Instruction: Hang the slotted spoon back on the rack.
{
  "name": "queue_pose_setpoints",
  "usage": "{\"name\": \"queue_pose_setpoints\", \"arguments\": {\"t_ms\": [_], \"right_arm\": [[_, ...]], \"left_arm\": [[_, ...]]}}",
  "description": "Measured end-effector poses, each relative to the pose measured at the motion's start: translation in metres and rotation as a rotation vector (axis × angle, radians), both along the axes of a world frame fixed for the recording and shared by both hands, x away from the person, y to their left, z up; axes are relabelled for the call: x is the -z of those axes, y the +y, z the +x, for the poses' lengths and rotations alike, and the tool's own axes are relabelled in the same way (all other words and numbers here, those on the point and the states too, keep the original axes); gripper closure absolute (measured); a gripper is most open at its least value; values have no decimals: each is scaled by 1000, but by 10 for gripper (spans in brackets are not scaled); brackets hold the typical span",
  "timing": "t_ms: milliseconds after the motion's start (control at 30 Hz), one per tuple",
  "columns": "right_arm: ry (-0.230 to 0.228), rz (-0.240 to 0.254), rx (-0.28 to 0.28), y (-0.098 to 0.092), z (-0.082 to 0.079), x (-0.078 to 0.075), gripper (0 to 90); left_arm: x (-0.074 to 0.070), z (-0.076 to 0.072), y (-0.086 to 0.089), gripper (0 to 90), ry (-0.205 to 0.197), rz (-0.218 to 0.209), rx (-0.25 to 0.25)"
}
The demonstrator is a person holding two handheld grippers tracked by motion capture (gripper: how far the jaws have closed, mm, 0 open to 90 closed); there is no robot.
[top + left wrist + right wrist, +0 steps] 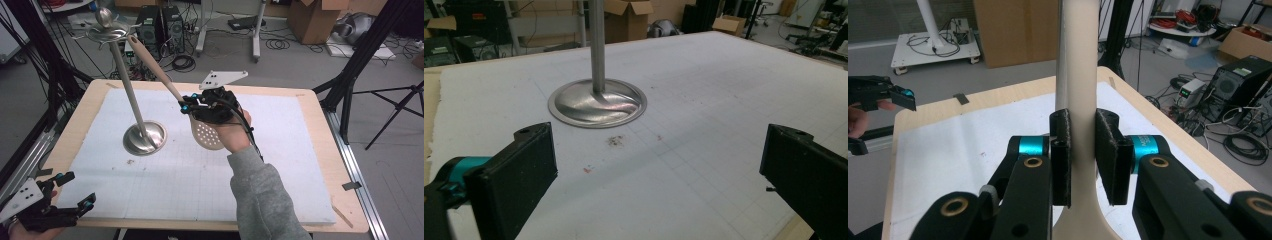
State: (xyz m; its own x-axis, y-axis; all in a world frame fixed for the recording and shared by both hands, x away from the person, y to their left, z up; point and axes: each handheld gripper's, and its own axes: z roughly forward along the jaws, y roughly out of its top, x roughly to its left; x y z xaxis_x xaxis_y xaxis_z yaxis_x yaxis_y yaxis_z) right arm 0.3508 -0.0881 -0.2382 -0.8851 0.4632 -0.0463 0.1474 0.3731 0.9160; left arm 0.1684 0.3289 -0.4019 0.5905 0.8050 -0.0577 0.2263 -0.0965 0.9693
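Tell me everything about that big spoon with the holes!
The slotted spoon is cream-coloured and looks like plastic or silicone. Its rounded bowl, dotted with small holes, hangs low above the white mat. A long, smooth handle with a brownish end slants up toward the hooks at the top of the metal stand. The right gripper is clamped on the handle just above the bowl; the right gripper view shows both black pads pressing its sides.

Even indoor light, soft shadows, slightly soft focus

Beige perforated skimmer [204, 131], silver stand [145, 137], white gridded mat [280, 165]
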Motion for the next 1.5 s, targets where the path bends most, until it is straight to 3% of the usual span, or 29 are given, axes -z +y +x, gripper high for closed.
{"name": "queue_pose_setpoints", "arguments": {"t_ms": [1133, 1500], "right_arm": [[39, -45, 4, 27, 15, 11, 780], [64, -35, -8, 37, 24, 17, 780]], "left_arm": [[1, -13, 7, 20, 1, -5, -38], [1, -18, 10, 20, -1, -3, -48]]}}
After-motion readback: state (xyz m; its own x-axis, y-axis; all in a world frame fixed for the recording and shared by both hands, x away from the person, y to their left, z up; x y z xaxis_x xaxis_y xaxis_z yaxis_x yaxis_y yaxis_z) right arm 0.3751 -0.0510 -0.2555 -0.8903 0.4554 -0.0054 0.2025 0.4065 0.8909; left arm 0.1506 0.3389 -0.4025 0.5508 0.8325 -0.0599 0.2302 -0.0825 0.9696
